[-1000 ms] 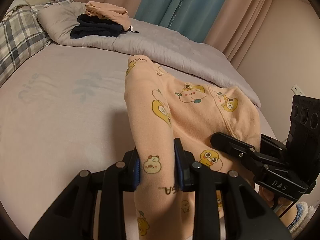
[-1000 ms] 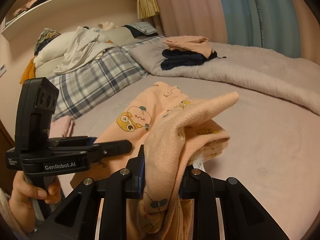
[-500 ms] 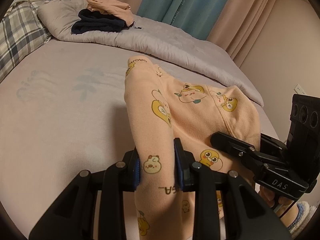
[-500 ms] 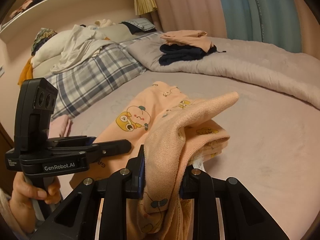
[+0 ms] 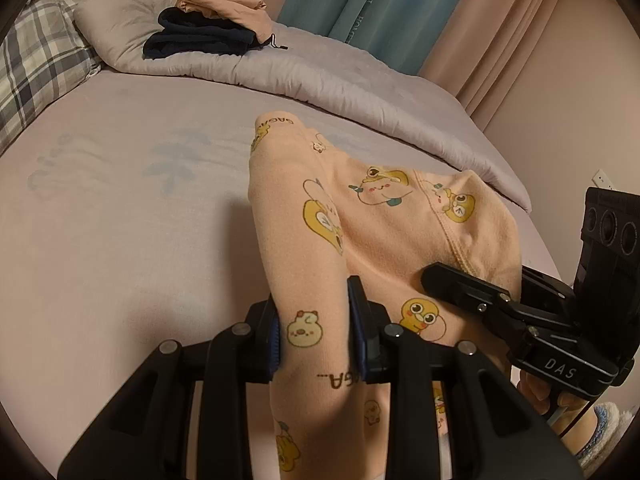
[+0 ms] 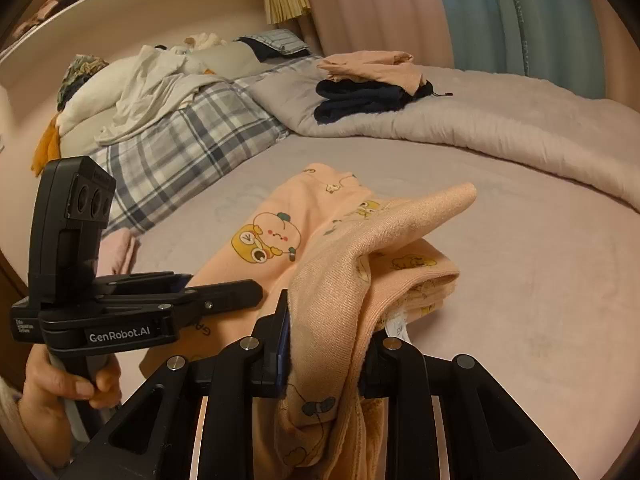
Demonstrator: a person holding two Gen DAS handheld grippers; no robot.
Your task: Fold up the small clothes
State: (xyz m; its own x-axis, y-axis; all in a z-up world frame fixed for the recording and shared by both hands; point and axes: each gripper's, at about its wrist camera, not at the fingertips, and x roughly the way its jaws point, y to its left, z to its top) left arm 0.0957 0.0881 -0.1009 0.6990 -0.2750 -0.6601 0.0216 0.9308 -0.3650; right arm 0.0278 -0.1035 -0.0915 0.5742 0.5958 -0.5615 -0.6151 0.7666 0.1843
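Note:
Peach baby pants with cartoon duck prints lie partly on the pink bed sheet and are lifted at the near end. My left gripper is shut on one edge of the pants. My right gripper is shut on a bunched fold of the same pants, near a white label. Each gripper also shows in the other's view: the right one to the right, the left one to the left.
A stack of folded clothes, peach on dark navy, sits on the grey duvet at the back. A plaid pillow and loose white laundry lie left. Curtains and a wall stand behind.
Both grippers keep their hold on the pants. The views have shifted slightly, so the folded stack and duvet appear a little closer and lower; the pants look the same.

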